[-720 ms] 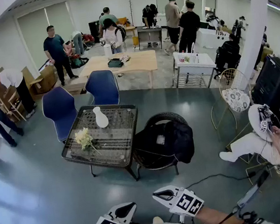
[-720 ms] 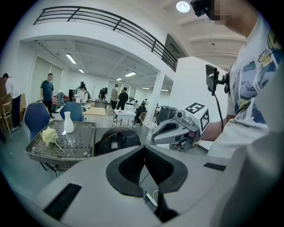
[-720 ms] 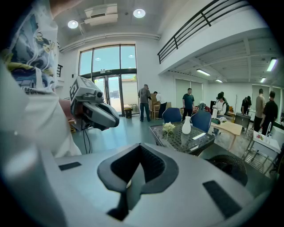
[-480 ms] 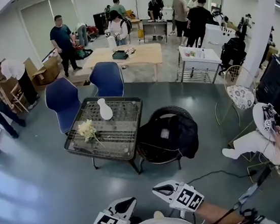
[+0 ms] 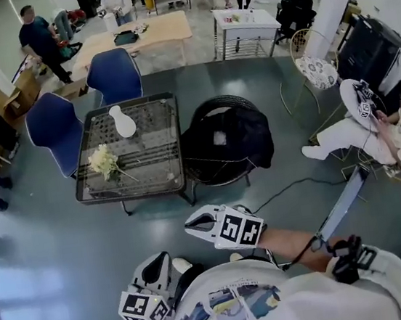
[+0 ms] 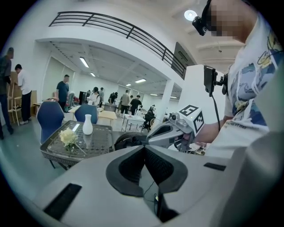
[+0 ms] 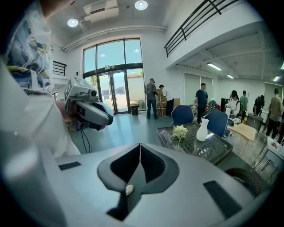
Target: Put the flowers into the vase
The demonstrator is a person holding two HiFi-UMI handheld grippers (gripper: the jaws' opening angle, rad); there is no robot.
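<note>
Approach step: flowers (image 5: 103,161) are seen lying on the desk (image 5: 158,161) near the upright vase (image 5: 121,121), well apart from both tools. The left tool (image 5: 158,265) and right tool (image 5: 198,222) are closed, nothing gripped. Next, the desk must be reached and a tool opened.

The vase (image 5: 121,122) is showing plain white, and the flowers (image 5: 103,161) are showing cream-yellow heads on green stems. The counter (image 5: 159,170) is carrying a dark grey grid pattern. Two chairs (image 5: 113,73) are showing deep blue, and a jacket (image 5: 227,141) is lying black. The floor (image 5: 52,255) is gleaming grey-blue. The left tongs (image 5: 158,264) and right tongs (image 5: 193,226) are showing pale grey shells with black pads, their cubes (image 5: 237,230) bearing black-and-white square markers. The person's shirt (image 5: 235,312) is showing white with a blue and yellow print.
</note>
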